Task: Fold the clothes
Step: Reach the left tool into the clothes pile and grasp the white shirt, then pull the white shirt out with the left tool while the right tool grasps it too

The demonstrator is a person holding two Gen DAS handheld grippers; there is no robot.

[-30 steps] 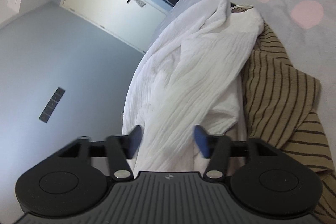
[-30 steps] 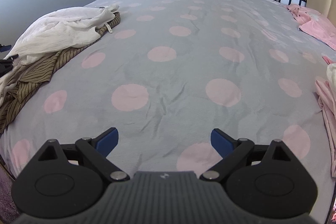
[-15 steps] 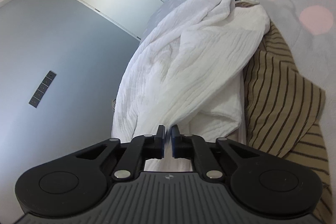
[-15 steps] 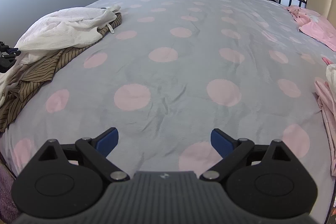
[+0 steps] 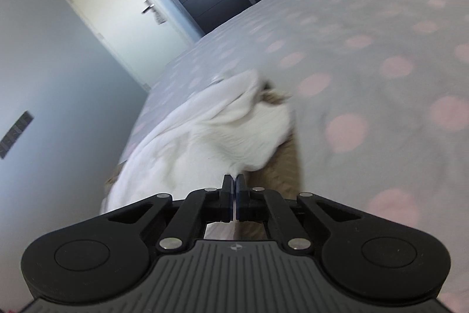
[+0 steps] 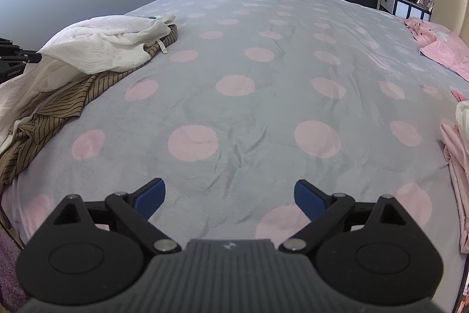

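White crinkled shirt [image 5: 234, 134] lies heaped on a brown striped garment [image 6: 58, 104] at the bed's left edge, its fabric pinched in the left gripper [image 5: 234, 189], whose jaws are closed on it. Only the right view shows the stripes sharply. The right gripper [image 6: 230, 195] hangs wide over the bare dotted bedspread [image 6: 249, 113].

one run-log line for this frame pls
left tongs: shut on white garment | right tongs: open, empty, over polka-dot bedspread | striped garment: under the white one
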